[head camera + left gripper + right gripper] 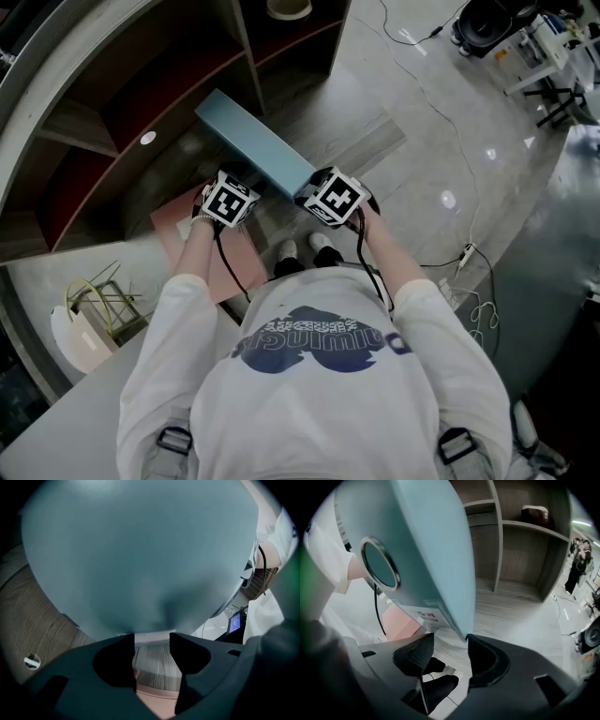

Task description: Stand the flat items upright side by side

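A long light-blue flat box is held off the floor, tilted, in front of a wooden shelf unit. My left gripper grips its near end from the left and my right gripper from the right. The box's broad face fills the left gripper view, and its lower edge sits between the left gripper's jaws. In the right gripper view the box shows a round ringed window and a labelled narrow side, clamped in the right gripper. A pink flat item lies on the floor under my left hand.
The shelf's open compartments stand just ahead, with an object on an upper shelf. A white bag sits at the lower left. Cables run across the floor on the right. My shoes are just behind the box.
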Demonstrator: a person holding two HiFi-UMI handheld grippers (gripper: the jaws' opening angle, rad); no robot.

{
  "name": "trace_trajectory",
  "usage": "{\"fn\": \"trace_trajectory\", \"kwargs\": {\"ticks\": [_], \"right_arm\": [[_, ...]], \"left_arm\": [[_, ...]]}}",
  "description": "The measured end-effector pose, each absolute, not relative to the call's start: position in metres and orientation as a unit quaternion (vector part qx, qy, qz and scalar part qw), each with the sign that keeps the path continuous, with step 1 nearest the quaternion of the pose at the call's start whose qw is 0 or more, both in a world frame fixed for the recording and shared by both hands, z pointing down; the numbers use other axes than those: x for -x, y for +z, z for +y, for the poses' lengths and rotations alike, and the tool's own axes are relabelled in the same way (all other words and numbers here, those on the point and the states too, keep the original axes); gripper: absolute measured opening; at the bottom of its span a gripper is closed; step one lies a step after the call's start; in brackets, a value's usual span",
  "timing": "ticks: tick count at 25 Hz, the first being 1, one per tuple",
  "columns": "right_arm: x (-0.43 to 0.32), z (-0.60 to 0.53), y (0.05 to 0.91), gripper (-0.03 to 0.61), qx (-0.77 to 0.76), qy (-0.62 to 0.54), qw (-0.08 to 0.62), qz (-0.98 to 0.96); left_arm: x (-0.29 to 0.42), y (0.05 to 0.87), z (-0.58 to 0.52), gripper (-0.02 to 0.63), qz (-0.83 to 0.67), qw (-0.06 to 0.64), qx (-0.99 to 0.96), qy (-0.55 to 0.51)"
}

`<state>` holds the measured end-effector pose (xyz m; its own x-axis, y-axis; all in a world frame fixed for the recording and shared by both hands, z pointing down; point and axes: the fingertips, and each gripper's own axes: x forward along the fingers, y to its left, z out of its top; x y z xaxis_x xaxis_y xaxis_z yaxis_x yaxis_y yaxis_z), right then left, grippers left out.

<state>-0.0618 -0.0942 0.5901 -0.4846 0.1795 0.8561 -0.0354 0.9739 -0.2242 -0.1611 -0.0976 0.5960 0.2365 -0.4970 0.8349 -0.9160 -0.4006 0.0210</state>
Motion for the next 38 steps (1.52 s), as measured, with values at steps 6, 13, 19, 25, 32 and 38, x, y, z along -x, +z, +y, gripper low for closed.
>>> {"fn": "trace_trajectory", "kwargs": {"ticks": [6, 13, 19, 25, 32, 38], "right_arm": [[0.077, -0.095, 0.592, 0.224, 0.043, 0.109, 0.507, -0.854], [0.086, -0.099, 0.593, 0.222, 0.049, 0.122, 0.513, -0.849], [0.095, -0.106, 0.590, 0.219, 0.044, 0.145, 0.503, -0.851], [0.102, -0.117, 0.591, 0.218, 0.026, 0.157, 0.498, -0.852], [0.107, -0.128, 0.590, 0.219, 0.009, 0.169, 0.493, -0.853], [0.110, -0.137, 0.590, 0.219, 0.004, 0.175, 0.492, -0.853]], "left_arm": [[0.171, 0.597, -0.100, 0.242, -0.480, 0.266, -0.733, 0.402], [0.177, 0.602, -0.110, 0.242, -0.466, 0.254, -0.743, 0.407], [0.186, 0.598, -0.122, 0.242, -0.458, 0.246, -0.744, 0.421], [0.188, 0.599, -0.134, 0.242, -0.442, 0.243, -0.753, 0.423], [0.193, 0.600, -0.148, 0.242, -0.432, 0.236, -0.756, 0.431], [0.196, 0.595, -0.158, 0.242, -0.432, 0.234, -0.755, 0.434]]}}
